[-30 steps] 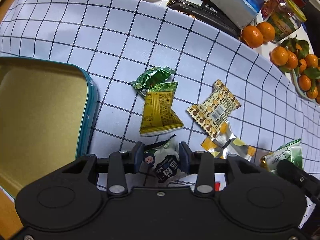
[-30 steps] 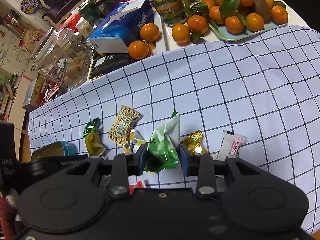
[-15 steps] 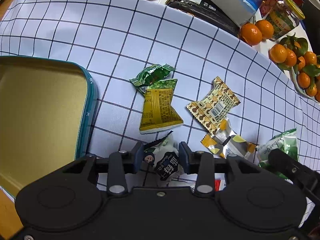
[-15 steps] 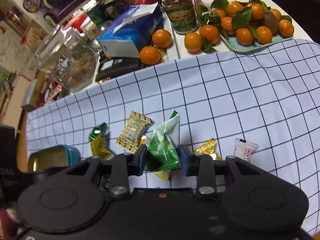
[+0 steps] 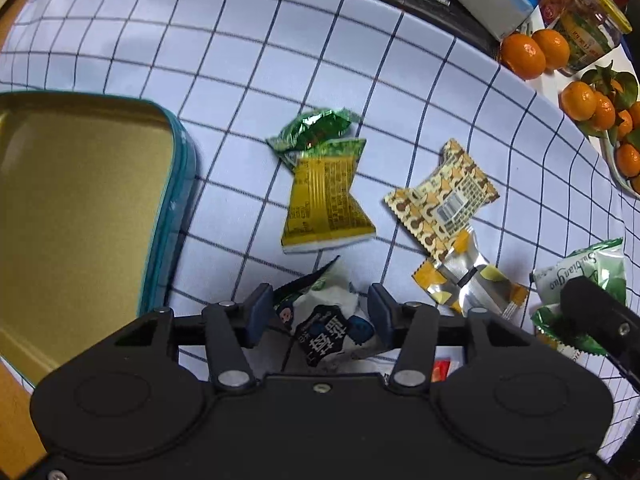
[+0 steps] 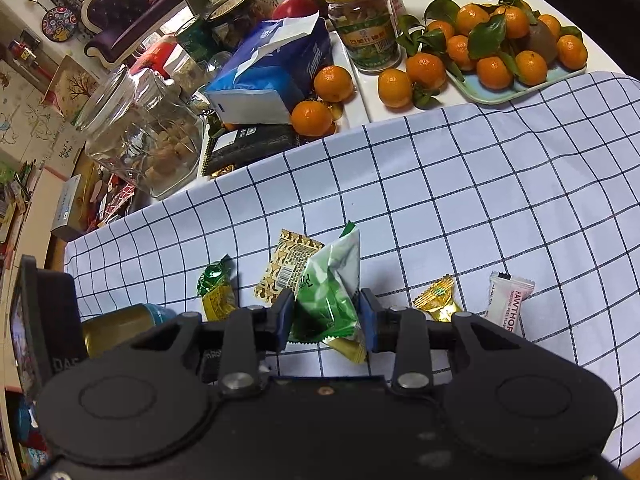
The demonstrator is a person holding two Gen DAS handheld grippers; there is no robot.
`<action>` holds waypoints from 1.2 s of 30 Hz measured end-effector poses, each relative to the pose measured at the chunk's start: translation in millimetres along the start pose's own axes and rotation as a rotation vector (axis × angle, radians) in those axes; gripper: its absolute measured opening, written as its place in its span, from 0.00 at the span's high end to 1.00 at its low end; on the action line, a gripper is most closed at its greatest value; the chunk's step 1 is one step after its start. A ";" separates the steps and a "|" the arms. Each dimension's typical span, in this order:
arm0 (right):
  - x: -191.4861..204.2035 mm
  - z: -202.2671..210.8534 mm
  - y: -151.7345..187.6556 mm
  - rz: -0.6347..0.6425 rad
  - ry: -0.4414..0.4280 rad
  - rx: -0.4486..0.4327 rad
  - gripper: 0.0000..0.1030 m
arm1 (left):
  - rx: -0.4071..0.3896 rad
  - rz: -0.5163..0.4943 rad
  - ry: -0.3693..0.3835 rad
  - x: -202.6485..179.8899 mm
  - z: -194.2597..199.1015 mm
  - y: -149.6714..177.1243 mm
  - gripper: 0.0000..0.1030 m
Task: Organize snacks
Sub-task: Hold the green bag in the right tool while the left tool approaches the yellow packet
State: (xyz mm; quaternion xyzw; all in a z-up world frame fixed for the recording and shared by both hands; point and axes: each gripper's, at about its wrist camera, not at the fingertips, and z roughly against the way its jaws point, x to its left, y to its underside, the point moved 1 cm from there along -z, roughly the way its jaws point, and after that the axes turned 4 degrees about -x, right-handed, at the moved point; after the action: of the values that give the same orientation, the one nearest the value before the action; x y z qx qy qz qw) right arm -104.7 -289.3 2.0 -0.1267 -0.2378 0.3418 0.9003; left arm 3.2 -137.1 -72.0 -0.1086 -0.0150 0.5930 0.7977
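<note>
My left gripper (image 5: 316, 312) is shut on a white and dark blue snack packet (image 5: 328, 320), held just above the checked cloth, right of the open teal tin (image 5: 176, 200) with a gold inside. My right gripper (image 6: 326, 316) is shut on a green and white snack bag (image 6: 330, 280), lifted above the cloth; that bag also shows at the right of the left wrist view (image 5: 580, 280). On the cloth lie a yellow packet (image 5: 324, 204), a green foil candy (image 5: 312, 130), a brown patterned packet (image 5: 440, 200), a silver-orange packet (image 5: 468, 276), a gold candy (image 6: 438, 298) and a pink Hawthorn packet (image 6: 506, 300).
Behind the cloth stand a blue tissue pack (image 6: 272, 68), a glass jar (image 6: 140, 136), a lidded jar (image 6: 364, 24), loose mandarins (image 6: 312, 118) and a tray of mandarins (image 6: 500, 96). The tin also shows at the left of the right wrist view (image 6: 120, 324).
The right gripper has lifted and moved left with the green bag. The left gripper has lifted slightly with its packet and shifted toward the tin.
</note>
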 end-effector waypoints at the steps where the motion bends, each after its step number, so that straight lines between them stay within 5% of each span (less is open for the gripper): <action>1: 0.1 -0.7 -0.1 0.003 0.000 0.002 0.64 | 0.004 0.007 -0.001 0.8 -1.1 0.0 0.44; 12: -12.0 -0.2 -2.4 -0.014 0.044 -0.006 0.64 | 0.002 0.077 0.056 12.9 1.5 -1.5 0.50; 18: -5.7 -1.2 -2.6 -0.025 0.046 -0.015 0.64 | -0.086 0.077 0.018 32.8 22.6 -4.1 0.50; 24: 15.9 -7.5 1.2 0.001 0.025 -0.011 0.64 | -0.179 0.114 -0.031 65.1 46.6 -16.1 0.52; 27: 30.3 -12.4 4.4 0.016 0.010 -0.005 0.64 | -0.192 0.139 0.016 77.4 53.1 -24.2 0.58; 28: 35.5 -13.9 5.6 0.022 0.003 -0.004 0.64 | -0.198 0.147 0.007 82.3 56.0 -25.5 0.67; 31: 53.9 -19.1 10.1 0.048 -0.016 0.001 0.64 | -0.244 0.136 -0.059 93.9 64.0 -28.4 0.69; 36: 82.7 -29.5 18.7 0.119 -0.033 0.007 0.64 | -0.233 0.155 -0.011 120.1 66.4 -37.6 0.70</action>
State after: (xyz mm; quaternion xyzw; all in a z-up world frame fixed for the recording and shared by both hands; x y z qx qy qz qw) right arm -45.8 -221.6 -2.3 -0.1319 -0.2433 0.3973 0.8749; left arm 64.1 -23.0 -12.7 -0.1980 -0.0794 0.6478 0.7313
